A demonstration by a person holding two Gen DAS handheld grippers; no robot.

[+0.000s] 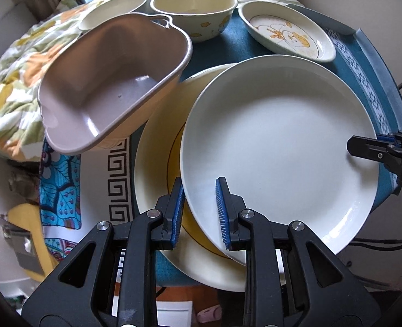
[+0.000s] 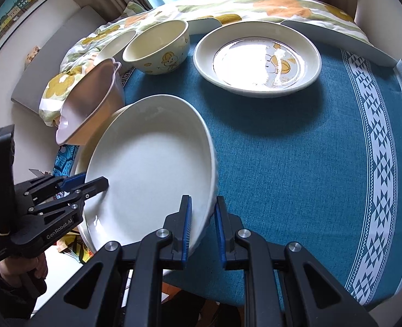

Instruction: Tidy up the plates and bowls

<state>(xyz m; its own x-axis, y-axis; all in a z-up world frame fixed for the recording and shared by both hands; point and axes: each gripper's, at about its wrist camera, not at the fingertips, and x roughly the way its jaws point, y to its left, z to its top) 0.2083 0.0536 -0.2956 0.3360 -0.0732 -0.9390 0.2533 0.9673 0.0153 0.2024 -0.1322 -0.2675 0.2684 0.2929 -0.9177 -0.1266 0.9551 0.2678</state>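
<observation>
Clamping white plate [image 2: 152, 163] rim: both grippers (right gripper [image 2: 203, 229], left gripper [image 1: 200, 209]).

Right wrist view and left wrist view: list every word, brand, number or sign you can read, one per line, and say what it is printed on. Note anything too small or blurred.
"GenRobot.AI" on the black body of the left gripper, seen in the right wrist view.
Small white print near that gripper's handle end: too small to read.
White plate, duck bowl, duck plate, blue tablecloth: pictures and patterns only, no words.
Left wrist view: no readable text.
</observation>
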